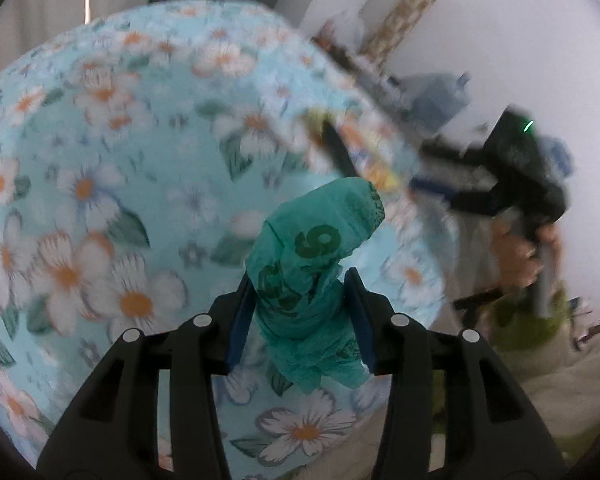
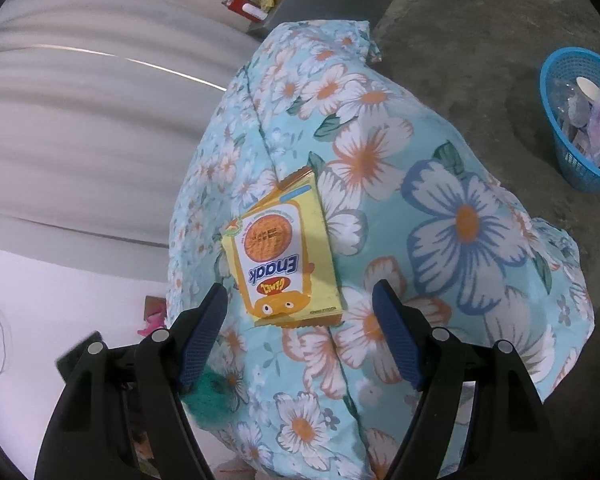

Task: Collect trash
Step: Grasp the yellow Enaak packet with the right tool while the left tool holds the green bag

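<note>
Fabric printed with white and orange daisies on pale blue covers a large rounded cushion (image 1: pixel 112 168), and everything else is placed against it. In the left wrist view, the left gripper (image 1: pixel 300 320) sits low at the cushion's near side, its blue-padded jaws closed narrowly on a crumpled teal plastic bag with dark green print (image 1: pixel 312 264) that stands up between them. Past the cushion's right edge, the right gripper (image 1: pixel 452 184) shows as a blurred black shape held in a hand; through the motion blur it appears to reach toward a yellow patch on the cushion's upper right, though that is hard to confirm there.

In the right wrist view, pale pleated curtains (image 2: pixel 80 120) hang to the cushion's left. On top of the cushion lies a flat yellow snack packet marked "Enaok" with a round orange wafer picture (image 2: pixel 284 256), just ahead of the right gripper, whose jaws stand wide apart on either side of the packet's near end without touching it. A scrap of teal peeks out beside the left finger (image 2: pixel 200 344). To the cushion's far right, a blue plastic mesh basket (image 2: pixel 572 160) stands on the grey concrete floor (image 2: pixel 480 32), holding pale wrappers.
</note>
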`<state>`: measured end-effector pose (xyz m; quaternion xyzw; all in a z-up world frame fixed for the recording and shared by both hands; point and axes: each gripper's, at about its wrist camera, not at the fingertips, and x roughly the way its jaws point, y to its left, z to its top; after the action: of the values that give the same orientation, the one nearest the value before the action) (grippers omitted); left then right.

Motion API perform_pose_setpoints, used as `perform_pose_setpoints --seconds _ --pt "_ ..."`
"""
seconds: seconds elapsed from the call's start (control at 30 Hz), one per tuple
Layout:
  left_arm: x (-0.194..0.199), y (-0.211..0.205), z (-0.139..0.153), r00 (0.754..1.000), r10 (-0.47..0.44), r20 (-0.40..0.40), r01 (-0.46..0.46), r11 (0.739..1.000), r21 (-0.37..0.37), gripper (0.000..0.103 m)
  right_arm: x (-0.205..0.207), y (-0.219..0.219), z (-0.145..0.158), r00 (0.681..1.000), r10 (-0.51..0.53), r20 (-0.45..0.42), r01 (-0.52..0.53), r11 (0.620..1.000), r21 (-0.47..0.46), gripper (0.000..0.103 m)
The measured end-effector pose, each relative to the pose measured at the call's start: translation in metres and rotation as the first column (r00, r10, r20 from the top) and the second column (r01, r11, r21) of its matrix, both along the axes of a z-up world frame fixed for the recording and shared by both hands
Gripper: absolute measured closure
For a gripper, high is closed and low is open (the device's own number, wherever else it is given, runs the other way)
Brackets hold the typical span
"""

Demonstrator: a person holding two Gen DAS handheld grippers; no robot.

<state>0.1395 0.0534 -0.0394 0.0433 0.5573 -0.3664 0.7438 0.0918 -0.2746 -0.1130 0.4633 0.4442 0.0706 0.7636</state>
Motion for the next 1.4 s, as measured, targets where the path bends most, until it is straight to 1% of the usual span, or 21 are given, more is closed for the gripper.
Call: perform_pose_setpoints --seconds 0.03,0.07,0.13,0.2,0.23,0.27,0.3,0.4,0.47,0.57,0.63,0.87,1.03,1.17,1.2,1.27,1.3,1.33,1.4 --pt "-0.001 -0.001 -0.005 1.0 0.009 0.01 -0.009 1.0 0.017 0.055 0.001 0.001 -0.002 1.0 -0.001 -0.005 0.001 1.0 0.003 0.032" --pt "-0.004 -0.004 -0.01 1.0 0.022 0.017 -0.022 1.0 0.008 0.049 0.001 0.002 -0.003 1.0 -0.001 -0.011 0.001 1.0 0.007 0.033" --pt "-0.005 -0.007 -0.014 0.998 0.064 0.017 -0.064 0.998 -0.009 0.047 0.003 0.004 -0.007 1.0 0.002 -0.028 -0.002 1.0 0.017 0.038" --pt "-0.005 -0.01 -0.013 0.995 0.1 0.029 -0.099 0.995 -0.03 0.044 0.005 0.006 -0.011 0.999 0.008 -0.033 -0.007 0.999 0.036 0.039" --pt "-0.005 -0.011 -0.012 0.993 0.118 0.03 -0.116 0.992 -0.052 0.04 0.007 0.006 -0.013 0.999 0.005 -0.035 -0.004 0.999 0.044 0.04" --pt "-0.004 -0.012 -0.011 0.991 0.128 0.032 -0.126 0.99 -0.064 0.038 0.008 0.005 -0.014 0.999 0.0 -0.035 0.002 0.998 0.056 0.04" --pt "-0.004 -0.013 -0.01 0.99 0.138 0.037 -0.135 0.988 -0.074 0.037 0.009 0.004 -0.017 0.999 -0.006 -0.033 0.009 0.997 0.071 0.04" --pt "-0.004 -0.015 -0.007 0.987 0.146 0.066 -0.141 0.987 -0.072 0.037 0.013 0.002 -0.022 0.999 -0.023 -0.029 0.026 0.993 0.112 0.041" --pt "-0.005 -0.019 -0.007 0.985 0.147 0.095 -0.143 0.989 -0.043 0.037 0.016 0.003 -0.024 0.999 -0.025 -0.027 0.028 0.992 0.12 0.044" --pt "-0.006 -0.026 -0.01 0.98 0.146 0.137 -0.148 0.989 0.003 0.037 0.023 0.004 -0.027 0.999 -0.022 -0.026 0.025 0.99 0.14 0.052" --pt "-0.006 -0.028 -0.01 0.977 0.151 0.148 -0.154 0.988 0.009 0.037 0.028 0.004 -0.031 0.999 -0.021 -0.03 0.026 0.987 0.157 0.058" --pt "-0.007 -0.037 -0.013 0.968 0.149 0.201 -0.163 0.985 0.058 0.037 0.039 0.011 -0.031 1.0 0.007 -0.018 -0.004 0.988 0.155 0.06" --pt "-0.01 -0.042 -0.014 0.961 0.137 0.24 -0.163 0.983 0.09 0.037 0.046 0.011 -0.033 1.0 0.0 -0.008 0.001 0.985 0.174 0.06" --pt "-0.01 -0.046 -0.015 0.961 0.13 0.246 -0.159 0.982 0.1 0.042 0.056 0.017 -0.031 1.0 0.026 0.008 -0.027 0.989 0.146 0.06" --pt "-0.01 -0.047 -0.015 0.958 0.143 0.248 -0.172 0.98 0.097 0.043 0.058 0.02 -0.03 0.999 0.036 0.012 -0.037 0.99 0.133 0.061" --pt "-0.011 -0.048 -0.015 0.958 0.14 0.252 -0.169 0.981 0.098 0.047 0.06 0.024 -0.03 0.999 0.047 0.006 -0.047 0.992 0.114 0.07" --pt "-0.01 -0.049 -0.016 0.957 0.139 0.253 -0.169 0.981 0.099 0.047 0.06 0.025 -0.031 0.999 0.05 0.001 -0.05 0.992 0.114 0.077" --pt "-0.011 -0.05 -0.016 0.957 0.137 0.257 -0.168 0.98 0.102 0.049 0.06 0.027 -0.033 0.999 0.05 -0.002 -0.049 0.992 0.113 0.083" --pt "-0.012 -0.052 -0.016 0.956 0.132 0.263 -0.165 0.981 0.105 0.051 0.058 0.027 -0.034 0.999 0.044 0.008 -0.044 0.992 0.119 0.087"
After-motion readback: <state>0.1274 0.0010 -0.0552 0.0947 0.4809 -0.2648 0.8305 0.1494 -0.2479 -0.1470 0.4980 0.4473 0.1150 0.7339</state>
